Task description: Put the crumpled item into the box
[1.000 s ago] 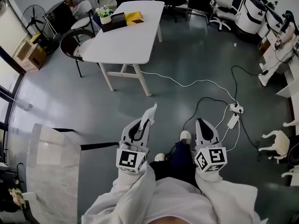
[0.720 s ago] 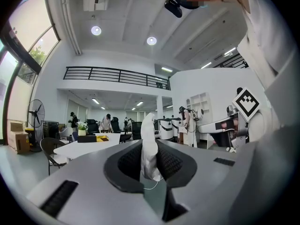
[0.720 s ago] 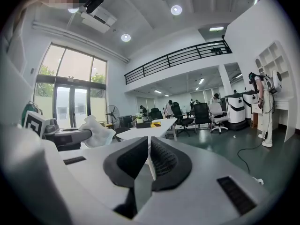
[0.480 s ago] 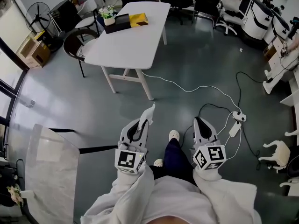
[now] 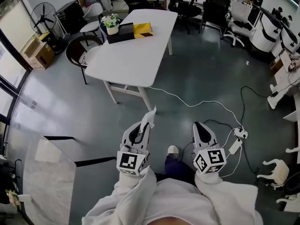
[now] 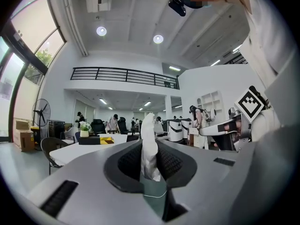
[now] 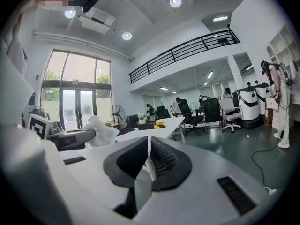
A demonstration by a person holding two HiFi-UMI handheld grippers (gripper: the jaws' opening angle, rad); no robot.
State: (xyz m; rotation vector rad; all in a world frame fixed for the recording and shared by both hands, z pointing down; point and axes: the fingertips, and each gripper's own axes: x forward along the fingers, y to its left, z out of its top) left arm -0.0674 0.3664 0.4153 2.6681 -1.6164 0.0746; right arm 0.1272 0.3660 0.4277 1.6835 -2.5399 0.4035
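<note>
Left tool [image 5: 144,125] and right tool [image 5: 198,125] held forward, side by side.
Left jaws pinch a wad [image 5: 151,115]; right jaws together, empty.

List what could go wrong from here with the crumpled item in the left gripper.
The crumpled item is pinched only at its lower end by the left gripper; it might slip out. A white cable crosses the floor before the white table; a foot could catch it.

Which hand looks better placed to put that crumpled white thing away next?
Left. The left tongs are shut on the crumpled white item, which sticks out past their tips. The right tongs are closed with nothing between them. Both point toward the white table ahead.
</note>
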